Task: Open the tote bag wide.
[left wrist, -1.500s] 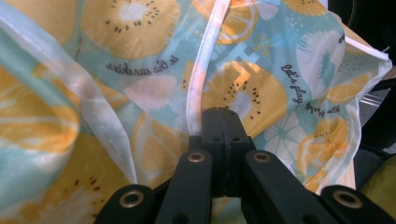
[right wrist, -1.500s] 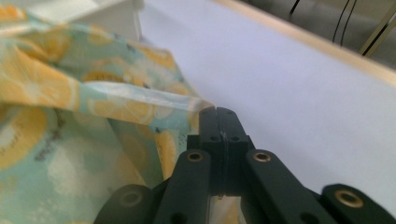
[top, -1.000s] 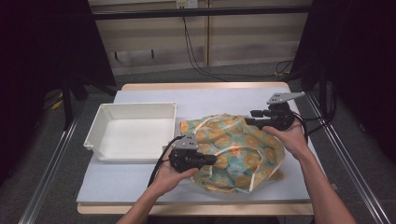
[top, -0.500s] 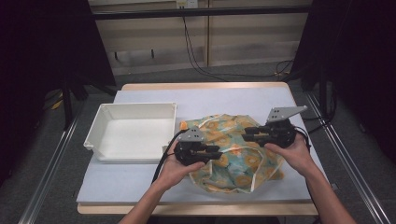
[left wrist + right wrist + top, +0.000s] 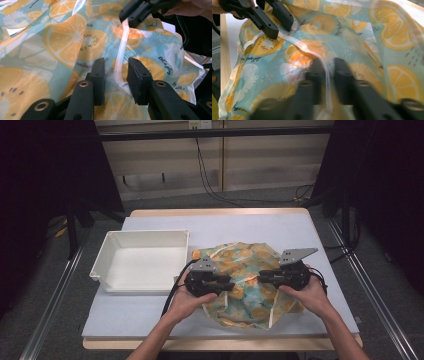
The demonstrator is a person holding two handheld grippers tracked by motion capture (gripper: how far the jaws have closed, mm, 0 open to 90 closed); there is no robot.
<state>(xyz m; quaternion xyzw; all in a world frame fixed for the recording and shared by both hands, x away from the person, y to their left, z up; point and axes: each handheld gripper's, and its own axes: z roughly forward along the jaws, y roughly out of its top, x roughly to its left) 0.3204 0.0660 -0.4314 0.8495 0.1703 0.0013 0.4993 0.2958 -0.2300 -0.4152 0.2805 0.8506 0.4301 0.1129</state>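
You've got a teal-blue cloth (image 5: 247, 280) in the middle of the high view, printed all over with orange citrus slices, white flowers and small dark lettering, and a pale translucent strip (image 5: 121, 53) runs along its edge. Your left tool (image 5: 231, 284) is black with a grey plate on top; your right tool (image 5: 261, 277) is black and grey too. At centre left sits a plain white tray (image 5: 107, 252). The surface (image 5: 240, 227) is pale lavender-grey with a light wood rim.
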